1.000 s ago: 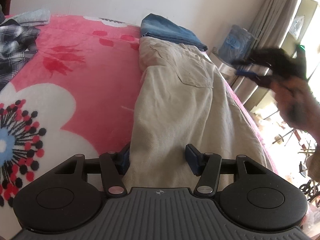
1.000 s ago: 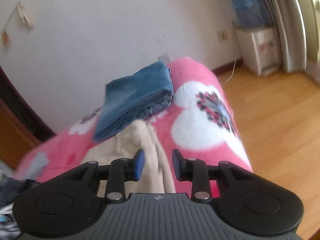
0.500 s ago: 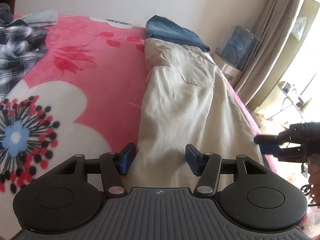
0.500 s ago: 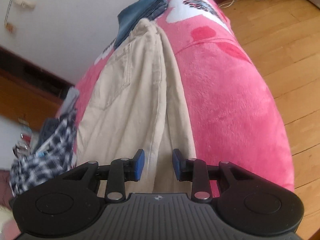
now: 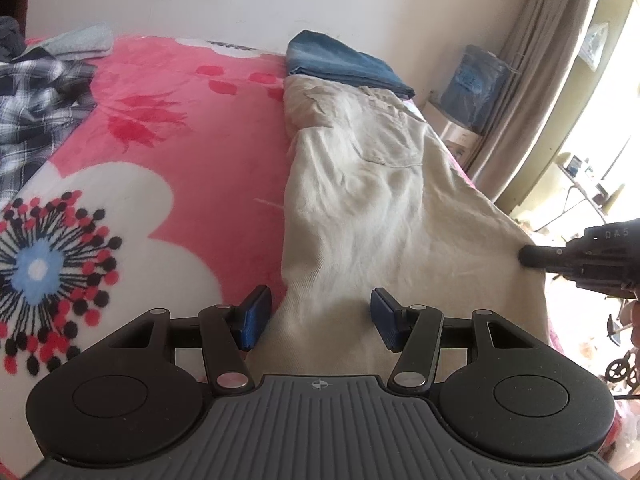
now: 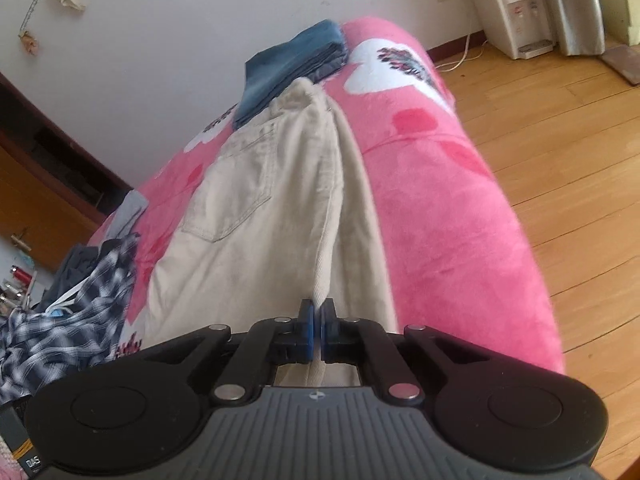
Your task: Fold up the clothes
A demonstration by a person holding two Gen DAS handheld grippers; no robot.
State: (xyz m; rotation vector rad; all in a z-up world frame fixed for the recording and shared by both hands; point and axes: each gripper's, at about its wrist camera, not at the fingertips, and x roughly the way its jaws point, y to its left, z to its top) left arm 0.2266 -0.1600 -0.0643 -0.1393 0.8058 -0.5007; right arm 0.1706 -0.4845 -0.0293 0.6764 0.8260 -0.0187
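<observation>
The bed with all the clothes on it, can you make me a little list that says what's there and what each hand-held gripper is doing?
bed cover: pink flowery blanket
being folded: beige trousers, laid out long along the bed's edge
already folded: blue jeans, at the far end, touching the trousers
waiting pile: checked shirt, crumpled
right hand-held gripper: jaws just closed, pinching the trousers' edge
left hand-held gripper: open, trousers' near end between its fingers, not pinched

This is a bedroom in a home. A bed (image 5: 168,128) under a pink flowered blanket (image 6: 448,216) stands on a wooden floor (image 6: 560,128), with curtains (image 5: 536,80) and a water dispenser (image 6: 508,16) nearby.
</observation>
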